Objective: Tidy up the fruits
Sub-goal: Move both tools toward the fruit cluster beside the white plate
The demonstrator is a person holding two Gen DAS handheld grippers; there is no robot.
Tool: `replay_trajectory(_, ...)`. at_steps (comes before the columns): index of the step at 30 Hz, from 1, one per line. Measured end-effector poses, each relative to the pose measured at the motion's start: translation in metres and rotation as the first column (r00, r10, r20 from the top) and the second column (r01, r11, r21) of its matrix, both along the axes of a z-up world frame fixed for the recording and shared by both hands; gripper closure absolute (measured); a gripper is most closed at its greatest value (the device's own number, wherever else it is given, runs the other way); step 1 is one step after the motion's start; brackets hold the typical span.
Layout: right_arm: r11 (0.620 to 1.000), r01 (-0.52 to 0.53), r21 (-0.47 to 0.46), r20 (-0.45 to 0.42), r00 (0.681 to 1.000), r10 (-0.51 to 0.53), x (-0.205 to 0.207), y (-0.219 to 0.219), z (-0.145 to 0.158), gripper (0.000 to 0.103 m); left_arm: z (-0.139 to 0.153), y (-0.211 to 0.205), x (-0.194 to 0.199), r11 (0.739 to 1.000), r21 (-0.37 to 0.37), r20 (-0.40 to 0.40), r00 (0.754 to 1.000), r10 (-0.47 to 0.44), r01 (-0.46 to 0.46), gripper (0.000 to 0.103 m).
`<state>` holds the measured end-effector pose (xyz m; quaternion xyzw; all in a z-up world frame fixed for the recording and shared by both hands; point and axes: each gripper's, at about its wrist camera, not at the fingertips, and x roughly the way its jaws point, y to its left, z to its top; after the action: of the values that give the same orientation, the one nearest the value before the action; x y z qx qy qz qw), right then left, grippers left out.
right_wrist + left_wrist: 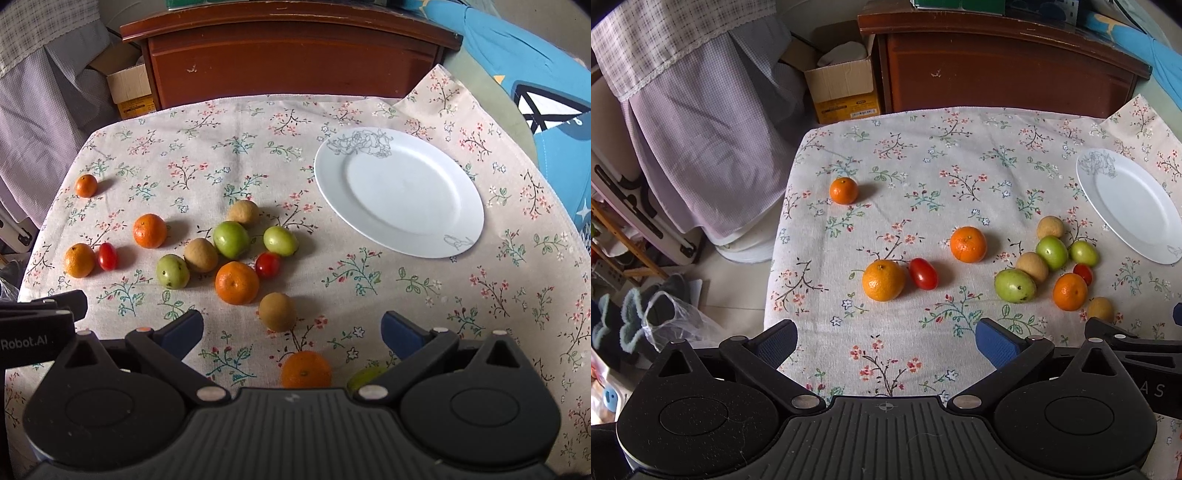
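Fruit lies loose on a floral tablecloth. Several oranges show, one at the far left, one in the middle and one near the front beside a cherry tomato. Green fruits and brown fruits cluster with an orange and a tomato. A white plate sits empty at the right. My left gripper is open above the cloth's near edge. My right gripper is open, with an orange between its jaws.
A brown wooden cabinet stands behind the table. A cardboard box and a draped purple cloth are at the left. A blue fabric lies at the right. The table's left edge drops to a cluttered floor.
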<state>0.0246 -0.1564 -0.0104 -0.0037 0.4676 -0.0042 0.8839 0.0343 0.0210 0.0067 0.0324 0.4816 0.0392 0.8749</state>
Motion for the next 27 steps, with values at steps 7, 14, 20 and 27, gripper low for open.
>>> replay_trajectory(7, 1.000, -0.007, -0.011, 0.004, 1.000, 0.007, -0.0003, 0.0019, -0.0005, 0.001, -0.0007, -0.0001, -0.0002, 1.000, 0.001, 0.000, 1.000, -0.001, 0.001, 0.000)
replay_trajectory(14, 1.000, -0.004, -0.014, -0.001, 1.000, 0.004, -0.0004, 0.0017, -0.0016, 0.001, -0.0005, -0.0008, -0.0016, 1.000, -0.013, 0.006, 1.000, -0.016, 0.016, 0.000)
replay_trajectory(20, 1.000, -0.004, -0.022, -0.003, 1.000, 0.004, -0.0015, 0.0013, -0.0024, 0.001, -0.0015, -0.0015, -0.0022, 1.000, -0.013, 0.001, 1.000, -0.019, 0.019, 0.000)
replay_trajectory(27, 1.000, -0.003, -0.021, 0.001, 1.000, 0.003, -0.0032, -0.0016, -0.0030, 0.001, -0.0023, -0.0047, -0.0037, 0.999, -0.016, 0.006, 0.999, -0.031, 0.031, 0.000)
